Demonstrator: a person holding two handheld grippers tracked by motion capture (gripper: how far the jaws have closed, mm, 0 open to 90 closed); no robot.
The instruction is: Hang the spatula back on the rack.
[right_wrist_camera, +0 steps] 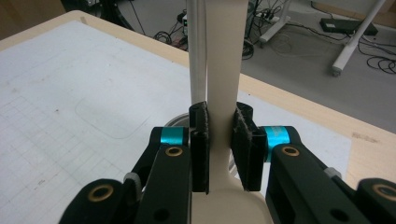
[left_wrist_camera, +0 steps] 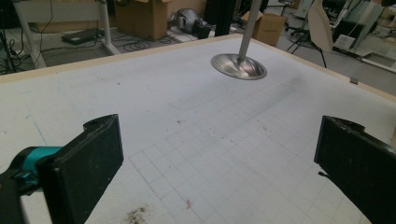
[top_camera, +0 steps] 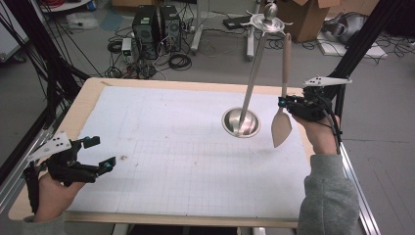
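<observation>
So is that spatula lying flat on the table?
No, the right claw holds the spatula upright in the air, blade down, beside the metal stand.

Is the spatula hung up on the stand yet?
Not yet. Done: the right gripper has clamped the beige spatula and holds it above the table, handle end near the metal stand top. Left: hooking it, it seems. The left gripper waits open.

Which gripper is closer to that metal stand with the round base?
Right. The right gripper, shut on the beige spatula, is just beside the metal stand. The left gripper, open, sits far across the table at the near left corner.
</observation>
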